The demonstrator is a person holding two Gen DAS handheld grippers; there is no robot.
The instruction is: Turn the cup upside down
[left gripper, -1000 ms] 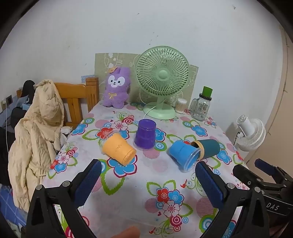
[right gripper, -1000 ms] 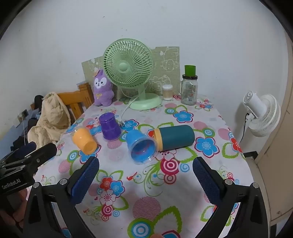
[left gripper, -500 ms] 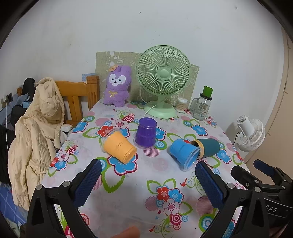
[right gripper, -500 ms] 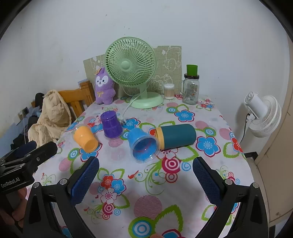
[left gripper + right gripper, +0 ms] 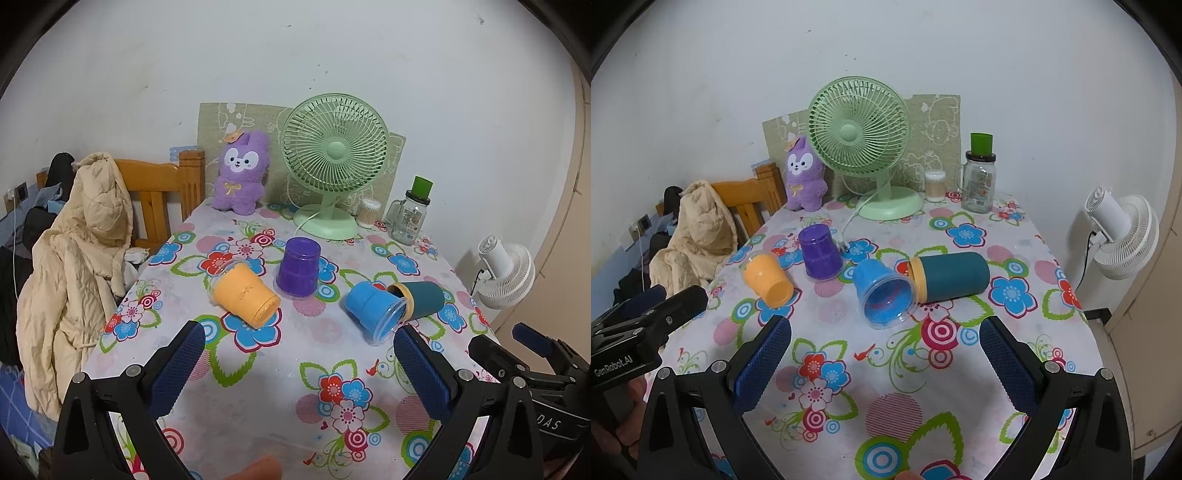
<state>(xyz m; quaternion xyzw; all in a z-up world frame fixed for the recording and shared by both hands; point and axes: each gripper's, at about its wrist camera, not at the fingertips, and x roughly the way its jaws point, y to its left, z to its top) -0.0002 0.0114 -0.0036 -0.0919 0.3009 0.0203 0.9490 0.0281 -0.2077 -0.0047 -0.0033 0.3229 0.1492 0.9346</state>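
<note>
Blue clear-rimmed plastic cup (image 5: pixel 883 295) lies on its side just ahead of the right gripper (image 5: pixel 885 363), whose jaws are spread wide and empty, its base hidden against a teal cylinder (image 5: pixel 951 277). Left gripper (image 5: pixel 295 371), equally wide and empty, has bare flowered tablecloth (image 5: pixel 280 384) between its jaws.
</note>
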